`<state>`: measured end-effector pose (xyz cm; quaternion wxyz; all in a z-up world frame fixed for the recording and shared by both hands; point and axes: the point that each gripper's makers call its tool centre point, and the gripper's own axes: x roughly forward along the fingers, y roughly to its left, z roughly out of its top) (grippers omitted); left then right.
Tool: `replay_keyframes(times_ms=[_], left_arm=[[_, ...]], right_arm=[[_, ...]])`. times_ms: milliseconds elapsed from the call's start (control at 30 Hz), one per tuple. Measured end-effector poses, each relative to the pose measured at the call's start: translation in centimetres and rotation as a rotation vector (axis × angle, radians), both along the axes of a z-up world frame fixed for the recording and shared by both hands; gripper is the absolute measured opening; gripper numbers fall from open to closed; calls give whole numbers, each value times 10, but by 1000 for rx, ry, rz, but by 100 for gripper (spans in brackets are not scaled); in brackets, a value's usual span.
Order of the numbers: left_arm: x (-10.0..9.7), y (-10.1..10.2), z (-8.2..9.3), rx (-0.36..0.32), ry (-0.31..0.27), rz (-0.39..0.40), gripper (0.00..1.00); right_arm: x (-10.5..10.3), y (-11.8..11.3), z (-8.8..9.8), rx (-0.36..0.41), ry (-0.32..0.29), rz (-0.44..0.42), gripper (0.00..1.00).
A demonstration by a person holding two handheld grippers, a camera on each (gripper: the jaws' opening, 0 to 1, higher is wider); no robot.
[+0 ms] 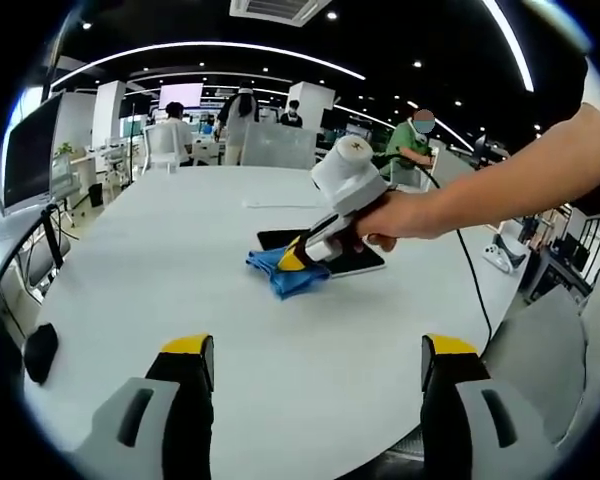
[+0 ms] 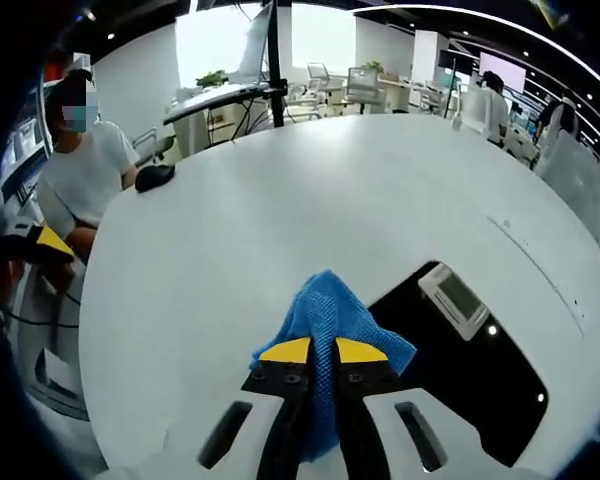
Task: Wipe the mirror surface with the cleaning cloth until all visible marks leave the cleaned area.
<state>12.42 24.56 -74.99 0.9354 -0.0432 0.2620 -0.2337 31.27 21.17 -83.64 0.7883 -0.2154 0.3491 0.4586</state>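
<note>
blue cloth [image 2: 330, 318] pinched in rt claw [image 2: 323, 351]

- Bright blue woven cleaning cloth [image 2: 330, 320], fine mesh pattern.
- Flat rectangular mirror [image 2: 480, 385], dark, nearly black, reflecting white ceiling lights.
- Large round white table [image 2: 310, 200], plain and glossy.
- Right gripper [image 2: 323, 352]: white body, black jaws, yellow tips.
- Left gripper [image 1: 318, 352]: grey body, black jaws, yellow tips.

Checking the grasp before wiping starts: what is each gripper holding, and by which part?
The right gripper pinches the blue cleaning cloth by a bunched fold at its near end. The left gripper holds nothing, jaws apart.
</note>
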Motion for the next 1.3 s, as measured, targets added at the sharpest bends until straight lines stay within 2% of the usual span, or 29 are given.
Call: replay_keyframes(times_ms=[300,900,1300], left_arm=[[1,-4,2,-1,-5,-7,86],[4,-14,3,-1,-5,-33,86],[8,-19,6,0,-10,-52,87]], right_arm=[[-1,-17,13,2,-10,-7,3],[9,-53,33,34,-39,-55,3],[-12,-80,57,42,-59,-95,3]])
